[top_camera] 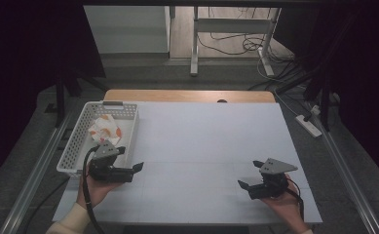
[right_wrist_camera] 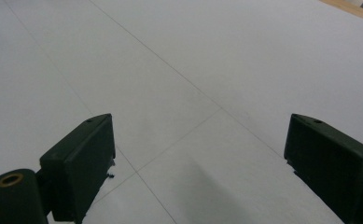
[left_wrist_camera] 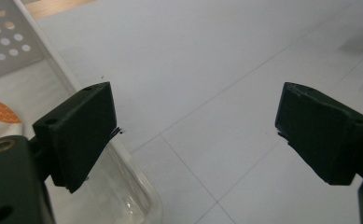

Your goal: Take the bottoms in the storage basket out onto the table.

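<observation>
White perforated basket (top_camera: 75, 148) at the table's (top_camera: 201, 146) left edge, with a crumpled white-and-orange cloth (top_camera: 104, 129) inside. Left gripper (top_camera: 131, 167) right at the basket's near corner, jaws wide, nothing held. Right gripper (top_camera: 249, 174) well apart at near right, jaws wide too, empty.

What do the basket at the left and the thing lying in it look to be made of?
The basket looks like white moulded plastic: thin walls pierced by regular rows of holes, with a smooth, slightly glossy rim beside the left gripper. The thing in it seems to be soft cloth, white with orange patches, crumpled into folds; paper cannot be ruled out.
</observation>
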A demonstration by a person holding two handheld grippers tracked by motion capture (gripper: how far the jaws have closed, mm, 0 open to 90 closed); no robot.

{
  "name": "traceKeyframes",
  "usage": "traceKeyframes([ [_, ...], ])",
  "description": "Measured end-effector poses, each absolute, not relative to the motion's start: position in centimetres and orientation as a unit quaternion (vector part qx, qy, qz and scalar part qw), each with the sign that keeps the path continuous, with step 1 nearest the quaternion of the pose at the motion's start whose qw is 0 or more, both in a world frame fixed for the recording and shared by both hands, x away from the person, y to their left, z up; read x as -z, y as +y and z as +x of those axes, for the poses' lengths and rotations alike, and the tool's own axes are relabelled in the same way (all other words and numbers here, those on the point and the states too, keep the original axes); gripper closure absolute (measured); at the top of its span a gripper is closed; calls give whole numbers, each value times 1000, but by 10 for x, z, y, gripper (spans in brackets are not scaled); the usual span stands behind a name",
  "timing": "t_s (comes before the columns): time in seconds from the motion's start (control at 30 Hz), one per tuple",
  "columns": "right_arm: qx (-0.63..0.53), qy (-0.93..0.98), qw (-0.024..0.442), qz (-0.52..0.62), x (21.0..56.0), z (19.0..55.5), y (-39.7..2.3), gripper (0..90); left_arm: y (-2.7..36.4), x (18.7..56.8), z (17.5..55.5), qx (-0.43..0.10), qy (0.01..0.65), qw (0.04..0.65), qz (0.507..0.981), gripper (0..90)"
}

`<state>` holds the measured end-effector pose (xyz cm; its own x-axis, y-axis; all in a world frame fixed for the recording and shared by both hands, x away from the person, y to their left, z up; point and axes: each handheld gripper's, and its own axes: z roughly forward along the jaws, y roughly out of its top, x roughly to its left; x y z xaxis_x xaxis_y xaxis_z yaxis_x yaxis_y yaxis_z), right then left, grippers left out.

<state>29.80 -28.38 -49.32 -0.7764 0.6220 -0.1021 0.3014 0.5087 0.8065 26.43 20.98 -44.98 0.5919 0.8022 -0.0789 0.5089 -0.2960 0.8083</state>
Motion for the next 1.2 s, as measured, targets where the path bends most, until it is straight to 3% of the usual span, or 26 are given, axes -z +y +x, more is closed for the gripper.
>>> traceKeyframes([
  [1.2,-401,854,192,270,496,298,-282,88,235,443,283,-174,439,435,767,127],
])
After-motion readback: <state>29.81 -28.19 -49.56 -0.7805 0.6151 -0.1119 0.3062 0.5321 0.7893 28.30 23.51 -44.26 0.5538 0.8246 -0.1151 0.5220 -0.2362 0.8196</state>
